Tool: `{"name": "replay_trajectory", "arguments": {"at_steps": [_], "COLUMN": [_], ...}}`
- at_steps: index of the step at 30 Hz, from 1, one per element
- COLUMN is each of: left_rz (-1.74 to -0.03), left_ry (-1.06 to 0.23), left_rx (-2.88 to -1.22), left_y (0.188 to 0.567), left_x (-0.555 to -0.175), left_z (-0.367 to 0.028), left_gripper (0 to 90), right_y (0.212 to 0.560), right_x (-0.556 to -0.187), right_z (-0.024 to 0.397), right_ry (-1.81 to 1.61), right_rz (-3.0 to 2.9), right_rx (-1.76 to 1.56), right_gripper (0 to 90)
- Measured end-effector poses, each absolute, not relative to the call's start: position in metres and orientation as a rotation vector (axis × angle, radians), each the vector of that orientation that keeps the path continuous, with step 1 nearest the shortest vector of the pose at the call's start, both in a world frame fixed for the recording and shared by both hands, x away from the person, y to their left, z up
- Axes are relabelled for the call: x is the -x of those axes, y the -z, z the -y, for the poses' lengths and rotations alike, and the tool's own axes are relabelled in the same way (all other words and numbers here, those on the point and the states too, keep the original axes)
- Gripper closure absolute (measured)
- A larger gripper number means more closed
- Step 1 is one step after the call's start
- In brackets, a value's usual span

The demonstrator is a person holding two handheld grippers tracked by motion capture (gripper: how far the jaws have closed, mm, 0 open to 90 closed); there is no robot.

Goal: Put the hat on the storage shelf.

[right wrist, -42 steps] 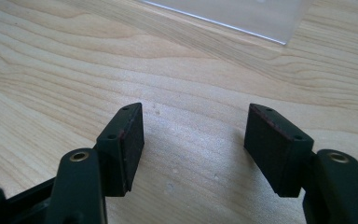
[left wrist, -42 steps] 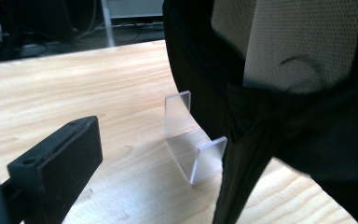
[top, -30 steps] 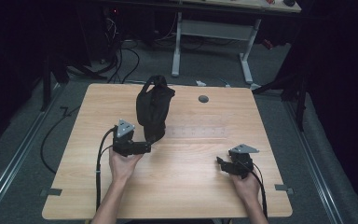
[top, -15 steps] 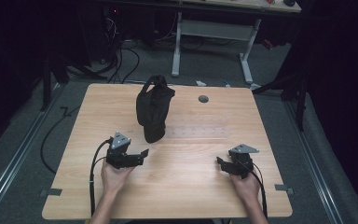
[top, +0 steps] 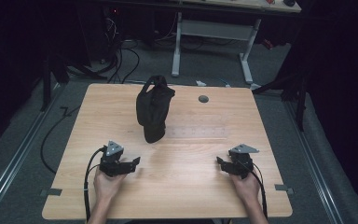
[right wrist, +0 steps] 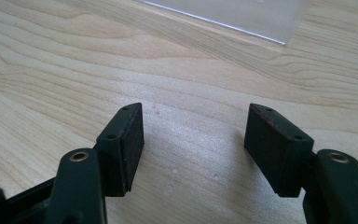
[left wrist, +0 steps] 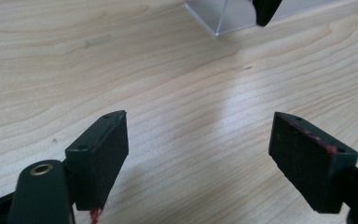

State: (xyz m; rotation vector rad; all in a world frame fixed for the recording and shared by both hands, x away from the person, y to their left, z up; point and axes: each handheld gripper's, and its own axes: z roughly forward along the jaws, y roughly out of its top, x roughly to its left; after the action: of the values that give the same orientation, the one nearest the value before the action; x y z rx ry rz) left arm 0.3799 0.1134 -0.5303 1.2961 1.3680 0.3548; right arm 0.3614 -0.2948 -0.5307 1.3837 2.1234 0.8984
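- The black bag (top: 153,111) stands upright, soft and wrinkled, with its handle loop on top, in the upper middle of the high view on the wooden table (top: 191,191).
- The left gripper (top: 133,163), lower left, has empty jaws that have just been closing and are apart.
- The right gripper (top: 220,163), lower right, has its jaws spread and empty.

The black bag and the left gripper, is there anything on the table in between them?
No. In the high view, bare wooden table lies between the black bag and the left gripper. A clear ruler lies off beside the bag.
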Motion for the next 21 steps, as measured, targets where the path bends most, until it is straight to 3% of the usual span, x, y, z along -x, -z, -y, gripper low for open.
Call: {"name": "replay_trajectory", "arguments": {"at_steps": [21], "left_rz": [-1.390], "left_ry": [-0.416], "left_rx": [-1.339], "left_y": [0.545], "left_x": [-0.375], "left_z": [-0.116], "left_gripper": [17.5], "right_y": [0.531], "right_x": [-0.361], "right_z": [0.295], "right_ry": [-0.898], "right_rz": [-2.123], "right_rx": [-1.384], "right_gripper": [37.8]}}
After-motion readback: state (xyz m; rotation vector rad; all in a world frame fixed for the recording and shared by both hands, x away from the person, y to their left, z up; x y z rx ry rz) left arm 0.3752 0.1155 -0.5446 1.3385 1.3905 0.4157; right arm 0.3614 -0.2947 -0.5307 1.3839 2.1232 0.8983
